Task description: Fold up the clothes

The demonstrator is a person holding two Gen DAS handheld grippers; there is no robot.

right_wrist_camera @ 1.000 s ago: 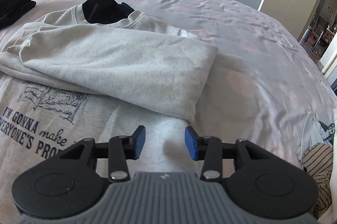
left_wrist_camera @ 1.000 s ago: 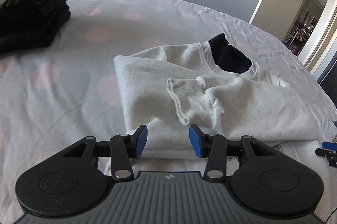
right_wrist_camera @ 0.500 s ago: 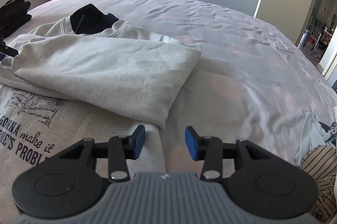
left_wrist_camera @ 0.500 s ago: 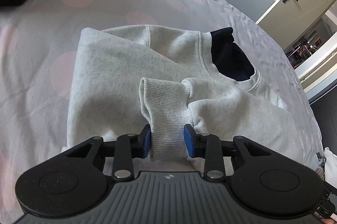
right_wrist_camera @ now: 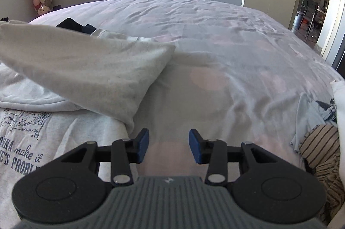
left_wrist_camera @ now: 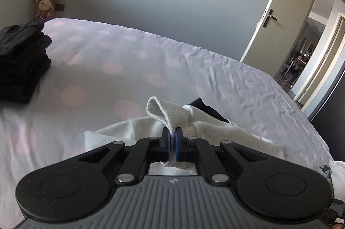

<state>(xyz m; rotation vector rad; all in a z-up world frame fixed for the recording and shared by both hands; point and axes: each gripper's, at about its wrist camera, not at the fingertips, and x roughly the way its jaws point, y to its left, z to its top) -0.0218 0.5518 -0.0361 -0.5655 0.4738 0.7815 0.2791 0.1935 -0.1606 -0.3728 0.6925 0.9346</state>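
A light grey sweatshirt [right_wrist_camera: 64,69] with a dark collar lining [left_wrist_camera: 207,109] and printed text lies on the bed. My left gripper [left_wrist_camera: 172,138] is shut on its ribbed sleeve cuff [left_wrist_camera: 166,112] and holds it lifted off the garment. In the right wrist view the sleeve [right_wrist_camera: 90,61] rises to the left, off the body. My right gripper [right_wrist_camera: 168,146] is open and empty, low over the bedsheet just right of the sweatshirt's edge.
The bed has a pale sheet with pink dots [left_wrist_camera: 133,61]. A stack of folded dark clothes [left_wrist_camera: 19,63] sits at the far left. Loose striped and pale garments [right_wrist_camera: 321,142] lie at the right edge. An open door [left_wrist_camera: 276,20] stands beyond the bed.
My left gripper closed on the sleeve cuff and lifted it, tilting upward. The sleeve now hangs raised. My right gripper stayed open and dropped lower beside the sweatshirt.
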